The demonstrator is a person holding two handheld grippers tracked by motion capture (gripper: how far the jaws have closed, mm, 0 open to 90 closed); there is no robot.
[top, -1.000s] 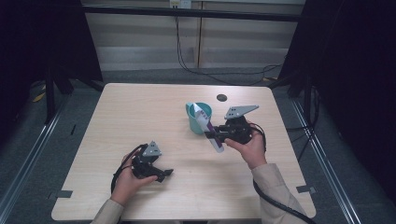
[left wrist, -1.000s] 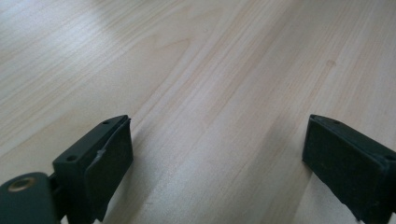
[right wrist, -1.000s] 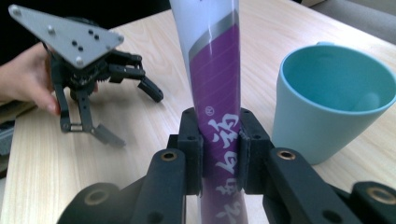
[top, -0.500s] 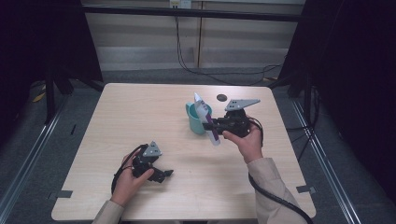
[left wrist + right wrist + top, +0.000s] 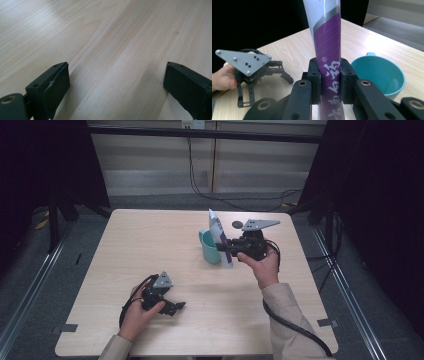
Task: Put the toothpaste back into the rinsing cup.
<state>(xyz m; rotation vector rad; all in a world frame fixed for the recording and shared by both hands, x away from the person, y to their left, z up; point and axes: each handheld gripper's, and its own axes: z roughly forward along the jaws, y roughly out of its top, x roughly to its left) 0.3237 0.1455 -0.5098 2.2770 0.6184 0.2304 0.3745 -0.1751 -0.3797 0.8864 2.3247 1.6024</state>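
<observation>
Wooden desk (image 5: 150, 250) lies bare under our left tool (image 5: 172, 306), which rests with jaws spread. Our right tool (image 5: 223, 248) clamps a purple-and-white tube (image 5: 218, 235), upright just beside the teal cup (image 5: 209, 247); putting it in looks not yet done.

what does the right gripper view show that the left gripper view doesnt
Right gripper view: a purple and white tube clamped upright between the right gripper's fingers, a teal cup beside it, and the left gripper farther off in a hand. Left gripper view: the left gripper's own open fingers with nothing between them. Both: the light wooden table.
</observation>
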